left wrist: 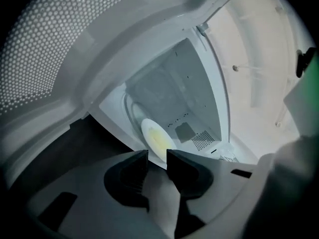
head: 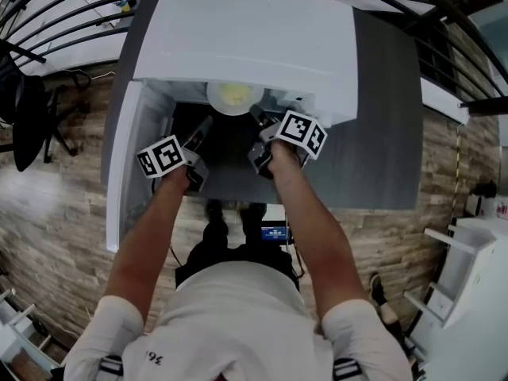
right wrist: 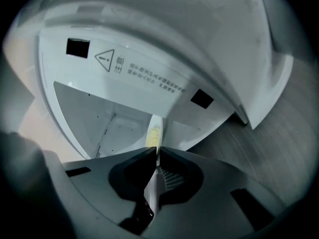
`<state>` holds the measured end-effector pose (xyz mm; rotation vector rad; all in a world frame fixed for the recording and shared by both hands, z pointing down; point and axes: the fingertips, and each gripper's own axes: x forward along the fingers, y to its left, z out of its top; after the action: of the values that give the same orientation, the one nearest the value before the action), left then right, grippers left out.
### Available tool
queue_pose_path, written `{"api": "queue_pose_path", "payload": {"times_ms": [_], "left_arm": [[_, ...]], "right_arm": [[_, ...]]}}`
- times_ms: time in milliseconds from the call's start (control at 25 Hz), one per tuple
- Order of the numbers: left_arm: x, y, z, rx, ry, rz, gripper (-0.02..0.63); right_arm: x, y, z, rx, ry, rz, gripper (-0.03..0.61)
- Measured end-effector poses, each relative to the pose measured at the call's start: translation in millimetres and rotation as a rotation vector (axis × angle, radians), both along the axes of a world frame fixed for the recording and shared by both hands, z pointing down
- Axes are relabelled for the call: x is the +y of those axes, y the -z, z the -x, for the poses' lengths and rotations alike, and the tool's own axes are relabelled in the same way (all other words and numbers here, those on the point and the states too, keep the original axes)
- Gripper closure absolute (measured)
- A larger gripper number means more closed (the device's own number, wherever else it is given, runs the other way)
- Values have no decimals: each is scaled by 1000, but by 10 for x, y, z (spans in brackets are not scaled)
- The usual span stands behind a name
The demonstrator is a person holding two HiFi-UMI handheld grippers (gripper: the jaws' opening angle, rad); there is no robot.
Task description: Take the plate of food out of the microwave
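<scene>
Right tongs (right wrist: 157,152) are pressed together on the rim of the round white plate of yellow food (right wrist: 154,131), which shows edge-on between them. Left tongs (left wrist: 157,156) are narrowly spread and grip nothing, their tips just short of the plate's near rim. The plate sits at the mouth of the white microwave (head: 246,30), whose door (head: 125,165) is swung open to the left. The microwave stands on the grey desk (head: 389,117).
</scene>
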<state>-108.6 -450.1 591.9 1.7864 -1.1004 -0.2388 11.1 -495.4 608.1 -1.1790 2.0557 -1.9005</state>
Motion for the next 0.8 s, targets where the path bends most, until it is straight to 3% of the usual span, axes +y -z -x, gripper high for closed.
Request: {"api": "queue_pose_path", "payload": {"times_ms": [520,800], "left_arm": [[-260,-184,-69,100,10,56,515],[-353,-189,-164,166,-10,36,515]], "right_arm": [[159,-26,-204,-52,68,15,557],[258,-53,-281,-79,114,40,560]]}}
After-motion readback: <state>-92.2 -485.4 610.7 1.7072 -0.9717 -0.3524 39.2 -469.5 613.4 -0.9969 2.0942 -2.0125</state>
